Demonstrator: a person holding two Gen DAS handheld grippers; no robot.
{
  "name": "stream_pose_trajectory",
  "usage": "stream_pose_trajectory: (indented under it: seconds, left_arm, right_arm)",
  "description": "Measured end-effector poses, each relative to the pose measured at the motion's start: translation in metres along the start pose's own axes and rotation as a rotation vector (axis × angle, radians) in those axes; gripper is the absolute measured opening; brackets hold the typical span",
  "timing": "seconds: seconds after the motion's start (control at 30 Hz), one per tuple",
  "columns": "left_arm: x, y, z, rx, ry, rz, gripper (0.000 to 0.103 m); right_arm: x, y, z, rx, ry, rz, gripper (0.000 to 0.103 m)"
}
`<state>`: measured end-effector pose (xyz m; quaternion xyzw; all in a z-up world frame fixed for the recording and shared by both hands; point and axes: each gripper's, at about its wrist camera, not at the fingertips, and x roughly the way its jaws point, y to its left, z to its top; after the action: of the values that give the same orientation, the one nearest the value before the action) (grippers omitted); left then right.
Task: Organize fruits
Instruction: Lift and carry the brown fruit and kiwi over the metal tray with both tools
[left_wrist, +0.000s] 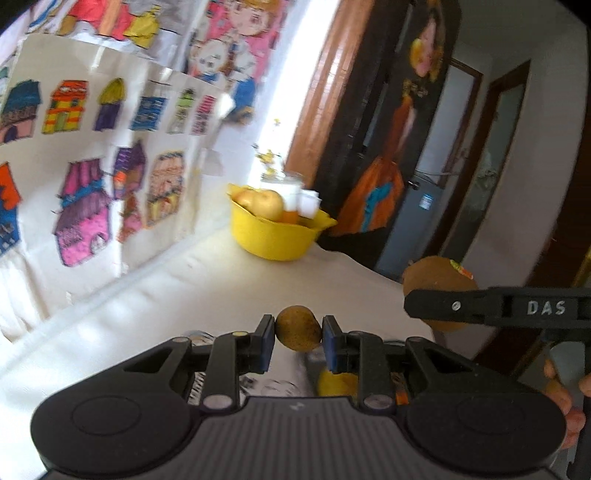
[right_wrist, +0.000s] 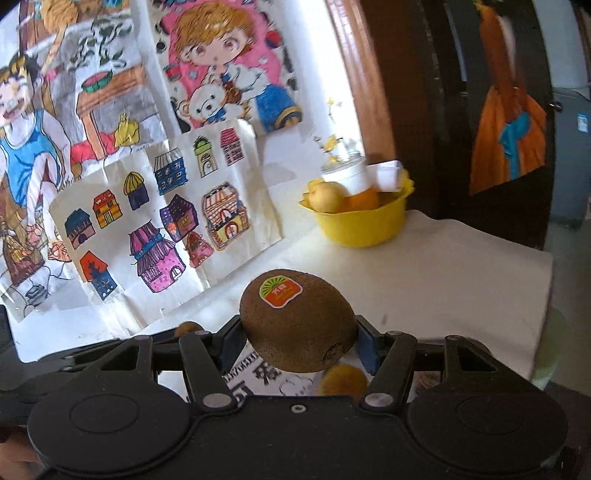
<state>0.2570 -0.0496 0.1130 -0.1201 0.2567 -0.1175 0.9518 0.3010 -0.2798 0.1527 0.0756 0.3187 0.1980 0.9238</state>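
A large kiwi (right_wrist: 298, 320) with an orange-and-green sticker on top is clamped between the jaws of the right gripper (right_wrist: 298, 341) and is carried above the table, clear of its surface. A smaller brown fruit (left_wrist: 298, 328) (probably a second kiwi, though the skin is blurred) is clenched in the same way by the left gripper (left_wrist: 298, 341), its blue pads pressed against both sides. In the left wrist view the large kiwi appears at the right, held beside the smaller fruit and apart from it.

The yellow bowl (right_wrist: 364, 223) is seen at the far right of the white table (right_wrist: 461, 266), close to the wall. It already holds a pale yellow fruit (right_wrist: 325, 195), an orange (right_wrist: 364, 199) and a white container (right_wrist: 351, 173) that juts above the rim. Another yellow-orange fruit (right_wrist: 343, 376) is partly visible below the grippers, on printed paper (right_wrist: 255, 373) at the near edge.

Children's drawings (right_wrist: 155, 229) are propped against the wall at the left.

The step in hand is judged to be transport: both fruits are lifted, neither yet delivered. For the next move, each gripper is to be brought forward and right over the bowl, one at a time (the opening is crowded), lowered to a free spot beside the container, and only then released.
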Motion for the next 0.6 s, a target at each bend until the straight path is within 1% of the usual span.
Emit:
stream_pose_trajectory:
  seconds: [0.1, 0.2, 0.27, 0.43, 0.6]
  left_arm:
    - [0.003, -0.013, -0.011, 0.006, 0.027, -0.033, 0.03]
    - [0.011, -0.021, -0.022, -0.022, 0.075, -0.069, 0.03]
    - [0.017, -0.025, -0.029, -0.025, 0.096, -0.079, 0.03]
    - [0.026, -0.037, -0.044, -0.005, 0.135, -0.11, 0.03]
    - [0.038, -0.047, -0.05, 0.033, 0.174, -0.143, 0.03]
  right_arm:
    - [-0.02, -0.009, -0.011, 0.011, 0.001, -0.011, 0.063]
    - [-0.037, -0.02, -0.024, 0.035, 0.004, -0.018, 0.063]
    - [-0.048, -0.027, -0.033, 0.04, 0.006, -0.029, 0.063]
    - [-0.068, -0.046, -0.063, 0.021, 0.0, -0.079, 0.063]
    - [-0.075, -0.058, -0.1, -0.02, -0.014, -0.127, 0.063]
